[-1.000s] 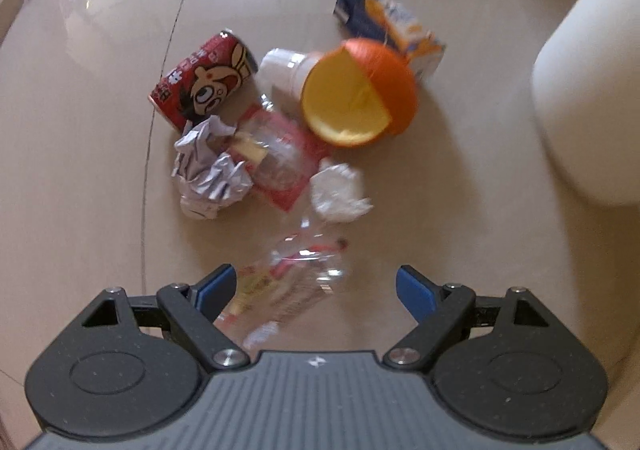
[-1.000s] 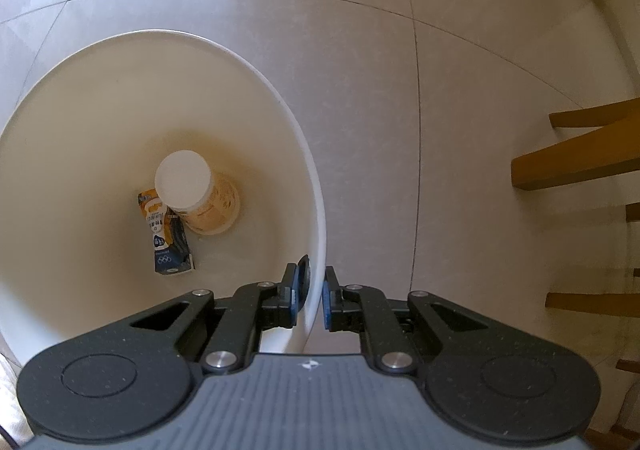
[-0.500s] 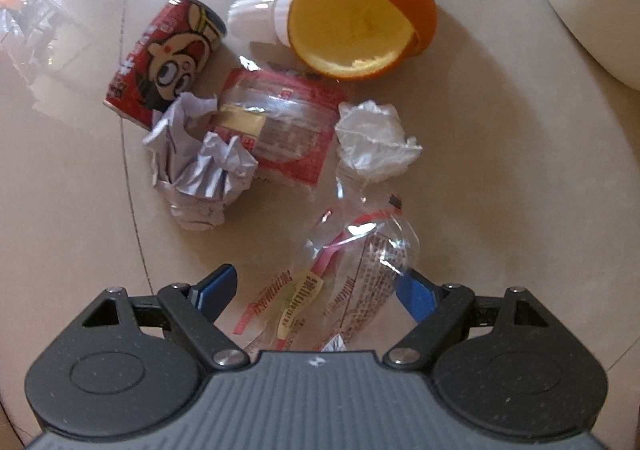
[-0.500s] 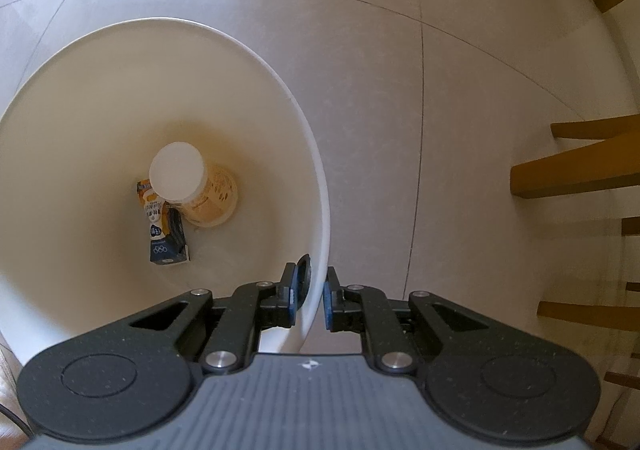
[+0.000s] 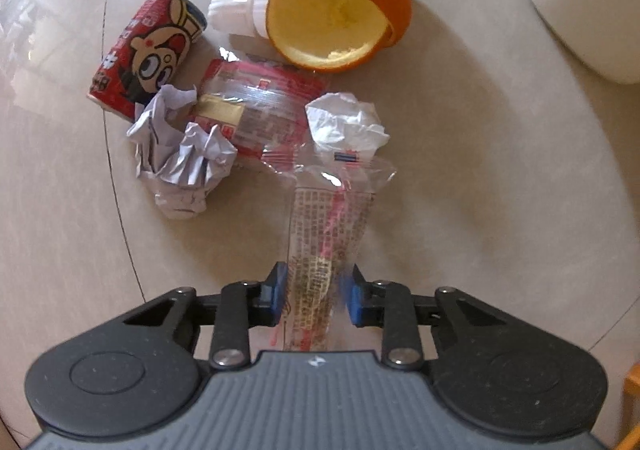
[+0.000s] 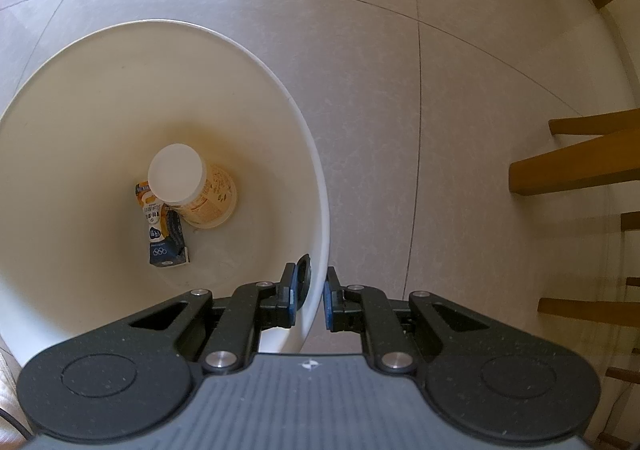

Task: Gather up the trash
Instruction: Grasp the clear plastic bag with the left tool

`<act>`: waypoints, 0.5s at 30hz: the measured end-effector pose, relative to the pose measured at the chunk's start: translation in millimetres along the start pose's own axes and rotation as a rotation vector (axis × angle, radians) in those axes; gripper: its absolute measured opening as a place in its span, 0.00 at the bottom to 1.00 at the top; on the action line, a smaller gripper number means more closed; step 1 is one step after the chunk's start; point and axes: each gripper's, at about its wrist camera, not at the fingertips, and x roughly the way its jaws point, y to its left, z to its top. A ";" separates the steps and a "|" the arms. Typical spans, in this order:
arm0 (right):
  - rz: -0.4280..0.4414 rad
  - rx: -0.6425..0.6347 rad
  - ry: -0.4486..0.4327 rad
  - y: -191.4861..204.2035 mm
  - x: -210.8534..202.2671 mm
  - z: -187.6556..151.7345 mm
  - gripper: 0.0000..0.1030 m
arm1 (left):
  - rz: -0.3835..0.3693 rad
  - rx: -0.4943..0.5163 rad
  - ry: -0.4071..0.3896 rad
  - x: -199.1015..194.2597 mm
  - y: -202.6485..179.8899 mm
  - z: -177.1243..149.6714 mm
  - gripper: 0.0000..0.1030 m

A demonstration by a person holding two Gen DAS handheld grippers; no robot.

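Left claw (image 5: 314, 292) now around wrapper (image 5: 328, 226)

Around the orange peel (image 5: 340, 9), my glossy tiled floor (image 5: 480, 189) is carrying a red can (image 5: 144, 53), crumpled paper (image 5: 180, 157) and wrappers (image 5: 260, 109).

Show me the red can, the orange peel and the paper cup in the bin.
Red can (image 5: 146, 57), left wrist view, on its cartoon face.
Orange peel (image 5: 324, 23), left wrist view, on its pale inside.
Paper cup (image 6: 178, 174), right wrist view, on its white base.
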 end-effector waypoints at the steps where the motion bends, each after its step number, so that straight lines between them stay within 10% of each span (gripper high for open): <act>1: 0.001 -0.001 0.000 -0.4 0.0 -0.1 0.15 | -0.003 -0.009 -0.003 -3.2 0.7 0.6 0.27; 15: 0.007 0.003 -0.015 -3.9 -4.4 -2.7 0.14 | -0.035 -0.112 -0.018 -107.3 -12.8 30.7 0.26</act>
